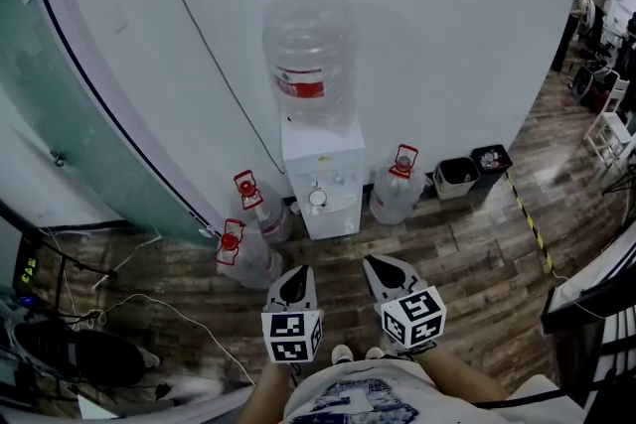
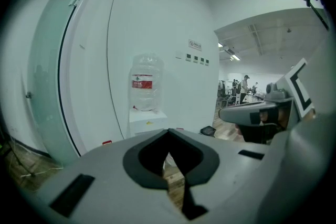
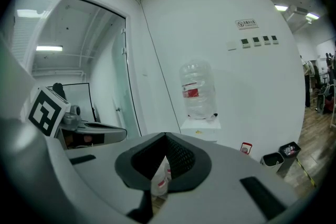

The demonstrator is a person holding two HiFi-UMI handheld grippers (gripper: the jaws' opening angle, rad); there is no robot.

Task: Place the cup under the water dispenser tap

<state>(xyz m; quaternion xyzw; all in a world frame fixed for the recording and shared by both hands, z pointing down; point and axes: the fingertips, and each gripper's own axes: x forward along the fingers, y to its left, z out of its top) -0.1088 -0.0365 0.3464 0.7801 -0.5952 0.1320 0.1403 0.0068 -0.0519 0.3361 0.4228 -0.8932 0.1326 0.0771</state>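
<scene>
Both closed — left claw [image 1: 297,273], right claw [image 1: 376,265] — facing water dispenser [image 1: 321,184].

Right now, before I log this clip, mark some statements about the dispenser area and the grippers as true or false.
1. A large water bottle sits on top of the dispenser. True.
2. The left gripper holds a cup. False: its jaws are together with nothing between them.
3. Spare jugs stand on the floor on both sides of the dispenser. True.
4. In the head view, the two bins stand left of the dispenser. False: they stand to its right, against the wall.
</scene>
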